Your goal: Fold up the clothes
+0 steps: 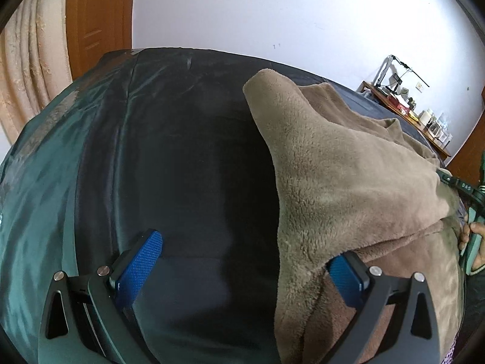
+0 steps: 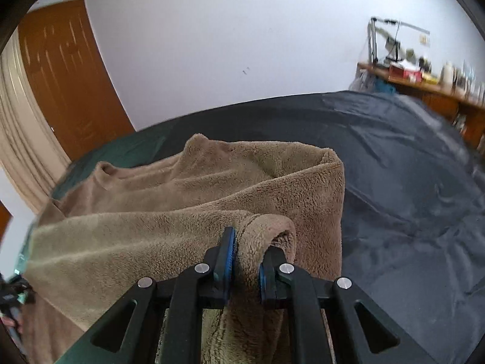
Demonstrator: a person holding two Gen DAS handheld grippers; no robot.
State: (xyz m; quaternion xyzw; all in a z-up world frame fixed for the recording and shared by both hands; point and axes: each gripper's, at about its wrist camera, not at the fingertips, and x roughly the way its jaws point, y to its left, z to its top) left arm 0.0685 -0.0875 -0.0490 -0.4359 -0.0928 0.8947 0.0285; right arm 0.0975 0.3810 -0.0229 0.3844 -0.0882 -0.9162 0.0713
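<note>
A dark bed (image 1: 188, 157) fills both views, its cover (image 2: 409, 182) sheeny and creased, with a green strip along its left side. On it lies one brown fleece garment (image 1: 348, 176), thick and soft, spread over the right part of the bed in the left wrist view and heaped in loose folds in the right wrist view. Beyond the bed stand a white wall (image 1: 288, 9), a wooden door (image 2: 66, 85), a pale curtain (image 1: 27, 69) and a cluttered table (image 2: 424, 75) at the far right.

The step in hand looks like the first fold: one edge of the garment is lifted and is being carried across, while the rest lies on the bed. The right claw (image 2: 247, 261) is clamped on a rolled edge of the fleece (image 2: 266, 233), the cloth bunched between its blue pads. The left claw (image 1: 245, 261) stands wide apart; its right pad (image 1: 345, 276) is tucked just under a hanging flap of the garment, its left pad (image 1: 139, 261) over bare bed, so it grips nothing.

Next, I judge, the left claw must close on that near edge so both claws hold matching corners, then carry them over together and lay them flat. Fleece this bulky may slip or bunch.

Count: one garment, one bed, two claws, four pads, of which three show plainly.
</note>
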